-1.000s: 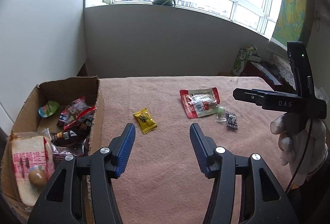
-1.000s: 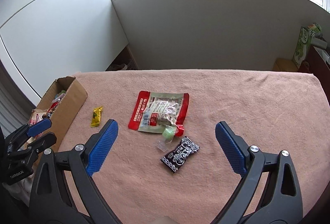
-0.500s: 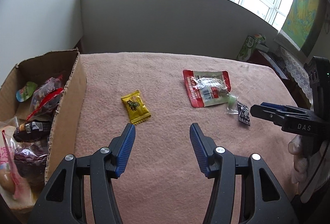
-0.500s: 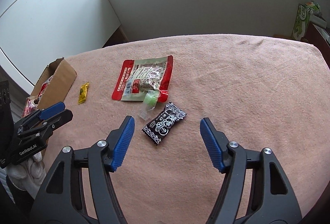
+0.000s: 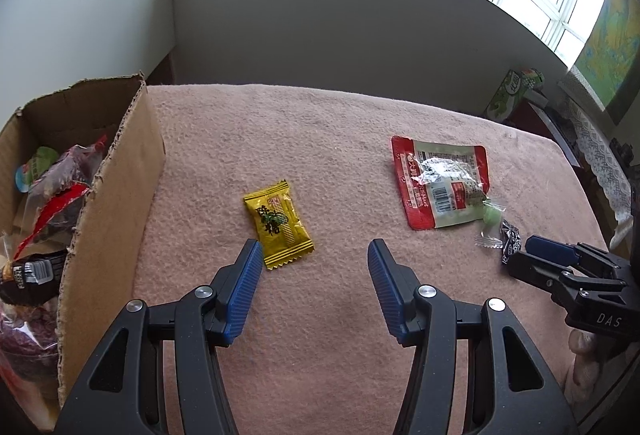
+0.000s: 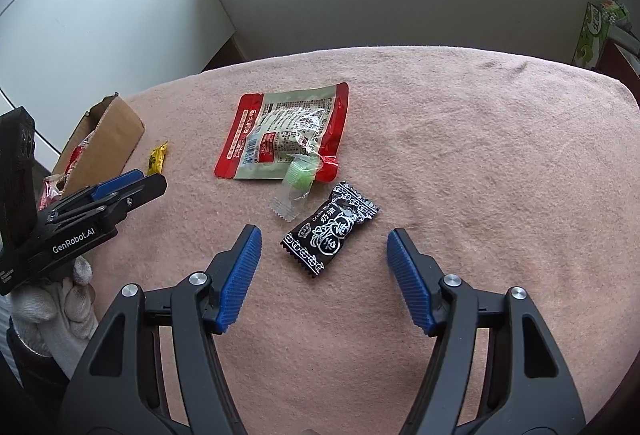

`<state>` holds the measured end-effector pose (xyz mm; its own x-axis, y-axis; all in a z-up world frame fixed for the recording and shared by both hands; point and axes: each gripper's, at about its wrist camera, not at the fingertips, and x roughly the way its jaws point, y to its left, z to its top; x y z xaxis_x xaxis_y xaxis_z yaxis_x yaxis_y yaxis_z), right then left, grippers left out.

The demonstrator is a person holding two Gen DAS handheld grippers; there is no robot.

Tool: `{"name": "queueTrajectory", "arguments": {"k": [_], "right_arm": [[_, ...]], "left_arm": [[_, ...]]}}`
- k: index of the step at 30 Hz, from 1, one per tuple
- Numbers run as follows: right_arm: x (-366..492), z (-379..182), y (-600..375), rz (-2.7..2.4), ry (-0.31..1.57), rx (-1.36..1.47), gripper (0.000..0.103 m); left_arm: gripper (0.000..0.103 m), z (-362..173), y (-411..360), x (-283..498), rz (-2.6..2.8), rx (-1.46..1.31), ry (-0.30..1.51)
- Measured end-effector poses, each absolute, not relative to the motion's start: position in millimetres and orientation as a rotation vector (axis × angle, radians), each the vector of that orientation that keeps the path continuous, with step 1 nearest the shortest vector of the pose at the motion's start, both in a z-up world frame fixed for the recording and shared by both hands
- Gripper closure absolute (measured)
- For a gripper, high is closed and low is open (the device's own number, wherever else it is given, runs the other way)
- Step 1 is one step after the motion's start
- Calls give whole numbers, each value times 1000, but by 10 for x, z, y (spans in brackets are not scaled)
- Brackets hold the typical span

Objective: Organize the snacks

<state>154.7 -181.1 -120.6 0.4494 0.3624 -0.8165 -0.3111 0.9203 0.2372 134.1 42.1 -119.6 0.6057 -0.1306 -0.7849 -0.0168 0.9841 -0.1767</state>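
Observation:
A yellow candy packet (image 5: pixel 282 223) lies on the pink cloth just beyond my open, empty left gripper (image 5: pixel 314 255); it also shows in the right wrist view (image 6: pixel 157 162). A black candy packet (image 6: pixel 330 229) lies between and just ahead of the tips of my open, empty right gripper (image 6: pixel 323 239). A green wrapped candy (image 6: pixel 300 177) rests on the edge of a red and white snack pouch (image 6: pixel 282 133). The cardboard box (image 5: pixel 116 195) at the left holds several snacks.
The pink cloth covers the table (image 6: pixel 460 139). A green carton (image 6: pixel 596 31) stands beyond the far right edge. Walls close off the back and left. The right gripper shows at the right edge of the left wrist view (image 5: pixel 568 275).
Both grippers have moved forward and down towards the cloth. The left one closed in on the yellow packet, the right one on the black packet, with narrower jaws.

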Motion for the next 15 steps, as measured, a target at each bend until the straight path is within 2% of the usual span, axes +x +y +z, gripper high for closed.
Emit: {"name": "queueTrajectory", "arguments": {"k": [7,15], "right_arm": [[1659,-1198,-1716,407,1016,27,34],[1657,-1200,-1693,379,1002,-9,34]], "left_arm": [[68,-1224,427,1444,-68,-168,927],[66,-1224,488,1521,-23,-210,923]]}}
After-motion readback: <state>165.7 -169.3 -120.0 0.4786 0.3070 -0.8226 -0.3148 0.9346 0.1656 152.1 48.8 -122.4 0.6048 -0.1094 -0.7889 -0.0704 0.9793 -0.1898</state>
